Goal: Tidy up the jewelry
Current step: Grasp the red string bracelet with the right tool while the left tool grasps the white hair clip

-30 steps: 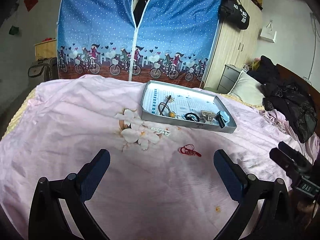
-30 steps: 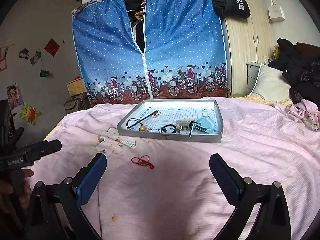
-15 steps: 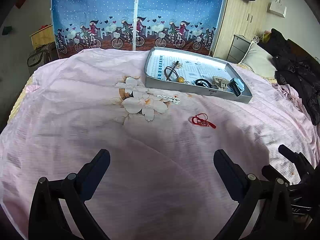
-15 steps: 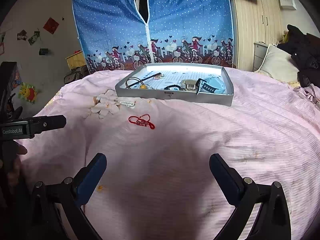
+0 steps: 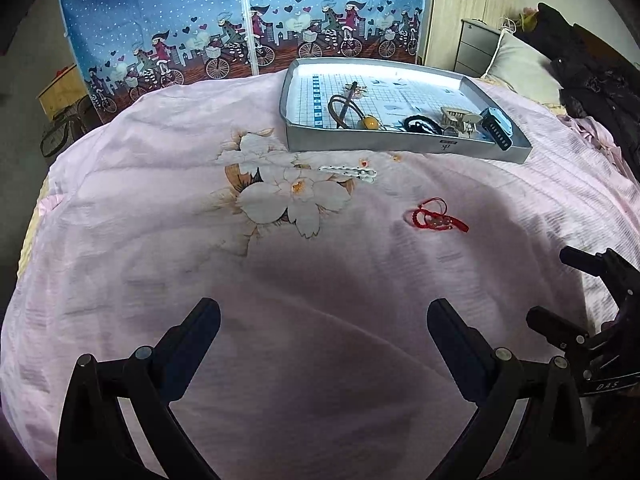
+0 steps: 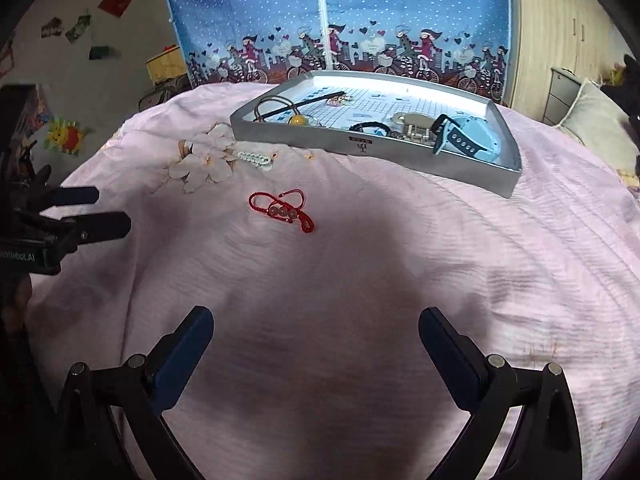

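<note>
I see a bed covered by a pink sheet (image 5: 160, 240) with a printed flower motif (image 5: 280, 192). Directly on the sheet lie three items: a grey tray (image 5: 400, 146) toward the far side, a white beaded clip (image 5: 348, 171) just in front of it, and a red cord bracelet (image 6: 282, 210), apart from both.

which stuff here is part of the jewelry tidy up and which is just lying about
Part of the job:
- red cord bracelet on the bedspread
- white beaded clip on the bedspread
- grey tray, already holding hair ties, a light blue watch and other small pieces

Just lying about:
- dark clothes
- pillow
- blue wardrobe cover
</note>
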Demonstrator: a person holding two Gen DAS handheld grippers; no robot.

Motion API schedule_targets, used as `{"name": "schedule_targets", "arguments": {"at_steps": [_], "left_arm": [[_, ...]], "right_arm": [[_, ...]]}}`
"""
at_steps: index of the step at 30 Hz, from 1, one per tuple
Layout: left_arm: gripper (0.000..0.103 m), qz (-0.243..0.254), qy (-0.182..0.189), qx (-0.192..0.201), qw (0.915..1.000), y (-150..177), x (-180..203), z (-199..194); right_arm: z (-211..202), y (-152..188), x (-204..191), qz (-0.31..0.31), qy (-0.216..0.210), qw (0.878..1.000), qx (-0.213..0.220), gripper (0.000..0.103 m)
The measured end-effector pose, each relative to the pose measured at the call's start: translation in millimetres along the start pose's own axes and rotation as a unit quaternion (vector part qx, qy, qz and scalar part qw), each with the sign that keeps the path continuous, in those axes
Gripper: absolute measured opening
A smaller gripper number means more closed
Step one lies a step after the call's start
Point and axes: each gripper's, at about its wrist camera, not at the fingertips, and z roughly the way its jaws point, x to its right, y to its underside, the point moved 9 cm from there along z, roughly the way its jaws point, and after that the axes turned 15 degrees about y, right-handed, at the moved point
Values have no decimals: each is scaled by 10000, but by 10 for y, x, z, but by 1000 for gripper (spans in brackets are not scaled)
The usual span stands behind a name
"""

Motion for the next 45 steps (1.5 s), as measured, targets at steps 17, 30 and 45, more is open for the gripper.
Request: {"name": "schedule_targets", "arguments": {"at_steps": [17,30,45], "left_arm": [[101,406,267,522,9975,-727,-346,659],[100,509,798,533,9941,-949,-337,1051],[76,712,826,188,9939,-916,-240,1288]], "right_arm": [[532,-263,-146,-247,-419,9988,-5,71],[834,-512,-279,-271,-757,9968,38,42],[886,-525,-117,314,-823,9961,-39,14]]}}
